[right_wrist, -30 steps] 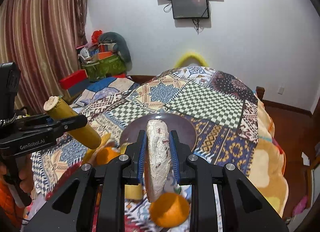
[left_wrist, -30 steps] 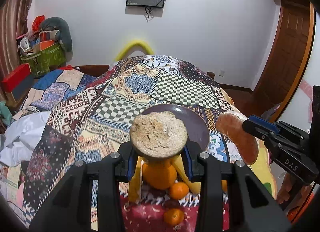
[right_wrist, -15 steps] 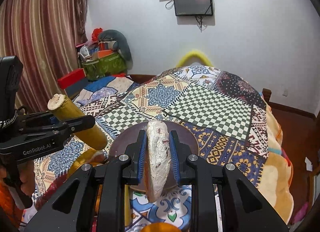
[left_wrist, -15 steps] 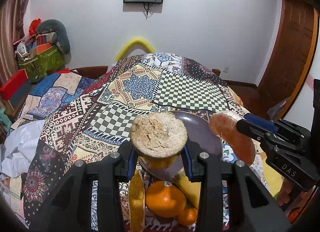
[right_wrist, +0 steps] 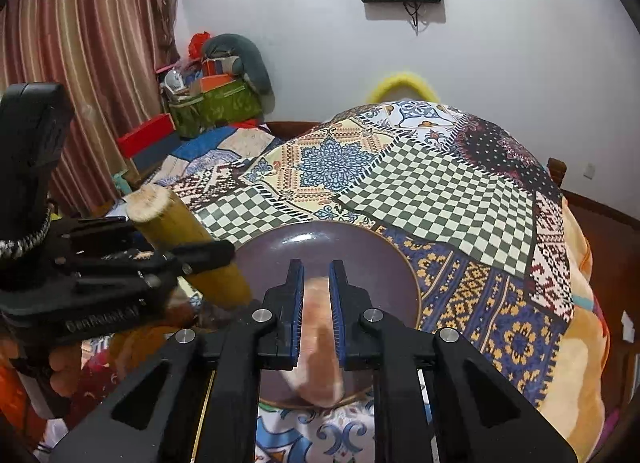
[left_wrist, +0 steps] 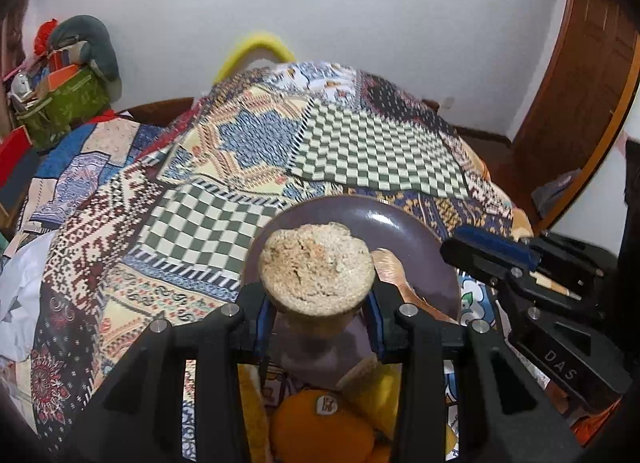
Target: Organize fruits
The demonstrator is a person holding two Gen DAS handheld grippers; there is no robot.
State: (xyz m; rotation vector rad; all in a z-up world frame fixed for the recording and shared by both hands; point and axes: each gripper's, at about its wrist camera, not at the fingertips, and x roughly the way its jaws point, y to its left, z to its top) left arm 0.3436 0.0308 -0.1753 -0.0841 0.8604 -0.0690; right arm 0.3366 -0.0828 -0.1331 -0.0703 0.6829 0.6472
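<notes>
Both my tongs grip: left [left_wrist: 318, 313] clamps a yellow stalk [left_wrist: 316, 269], right [right_wrist: 316, 313] pinches a blurred, perhaps peeled piece [right_wrist: 318, 347] over the plate [right_wrist: 384, 259].

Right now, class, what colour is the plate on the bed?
Dark purple plate with a glossy sheen; the right wrist view shows it best.

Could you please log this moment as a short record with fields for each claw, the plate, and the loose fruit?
left claw: shut on a yellow-skinned cut stalk piece, cut end towards the camera, above the plate's near-left edge
right claw: shut on a flat tan slice, held edge-on over the plate
plate: dark purple, on the patchwork bedspread; nothing resting on the visible part
loose fruit: stickered orange on the bedspread, nearer the camera than the plate
</notes>
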